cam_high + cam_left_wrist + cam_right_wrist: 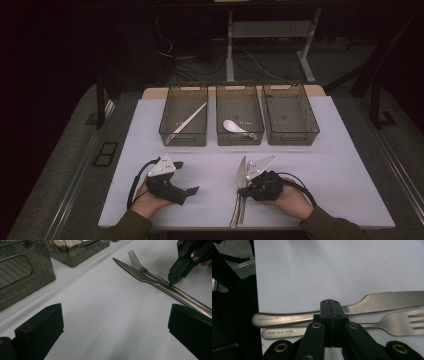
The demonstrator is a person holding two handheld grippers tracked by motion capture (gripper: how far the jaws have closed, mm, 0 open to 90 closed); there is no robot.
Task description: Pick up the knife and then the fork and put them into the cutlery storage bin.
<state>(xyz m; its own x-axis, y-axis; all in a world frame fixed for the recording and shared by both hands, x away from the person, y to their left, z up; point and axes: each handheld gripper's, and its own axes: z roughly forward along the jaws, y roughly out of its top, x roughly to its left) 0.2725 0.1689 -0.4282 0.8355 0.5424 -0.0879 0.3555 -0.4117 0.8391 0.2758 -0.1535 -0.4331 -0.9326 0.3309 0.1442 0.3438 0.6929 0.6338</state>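
A steel knife [387, 300] and a steel fork [404, 323] lie side by side on the white table cover, near the front edge on the right [239, 202]. My right gripper [330, 305] is shut, its joined tips resting down on the knife's handle, and nothing shows between the jaws. The left gripper view has the knife [135, 272], the fork [136, 261] and the right gripper's tip [172, 280] touching them. My left gripper [186, 177] rests open on the cover to the left, with bare cloth between its jaws [115, 330].
Three dark see-through bins stand in a row at the back. The left bin [165, 127] holds a long pale utensil [189, 118], the middle bin [260, 125] a white spoon [232, 126], and the right bin [314, 122] nothing. Bare cover lies between bins and grippers.
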